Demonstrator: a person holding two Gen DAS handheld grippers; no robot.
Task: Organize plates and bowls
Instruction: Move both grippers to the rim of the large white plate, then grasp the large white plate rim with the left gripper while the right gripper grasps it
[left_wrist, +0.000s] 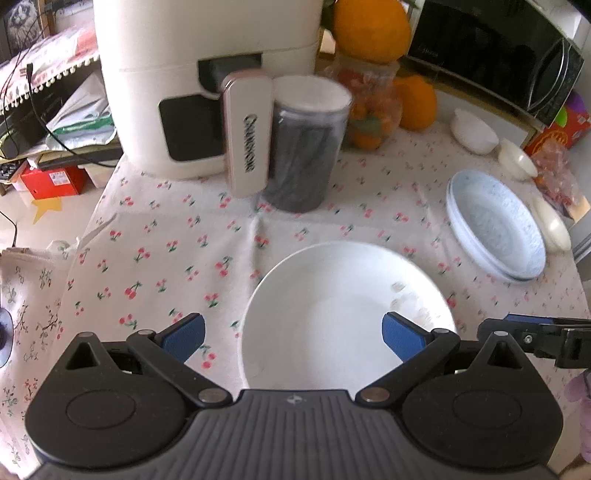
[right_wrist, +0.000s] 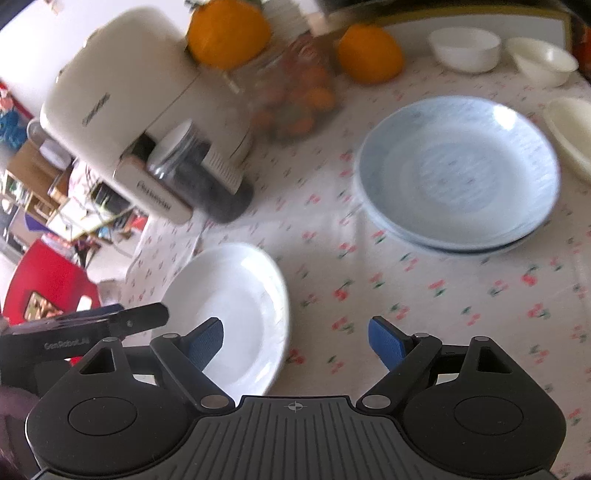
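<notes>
A white plate (left_wrist: 343, 314) lies on the cherry-print tablecloth (left_wrist: 166, 236) just ahead of my left gripper (left_wrist: 293, 338), which is open above its near rim. The plate also shows in the right wrist view (right_wrist: 236, 310), left of my right gripper (right_wrist: 295, 341), which is open and empty over the cloth. A stack of pale blue plates (left_wrist: 495, 225) sits at the right; in the right wrist view (right_wrist: 458, 170) it lies ahead. Small white bowls (right_wrist: 465, 48) (right_wrist: 543, 61) stand at the back right.
A white appliance (left_wrist: 199, 85), a dark jar (left_wrist: 306, 147), a glass jar of fruit (left_wrist: 369, 107), oranges (left_wrist: 369, 29) and a black oven (left_wrist: 495, 51) stand along the back. A white dish (right_wrist: 572, 133) lies by the right edge. The table's left edge drops to a cluttered floor.
</notes>
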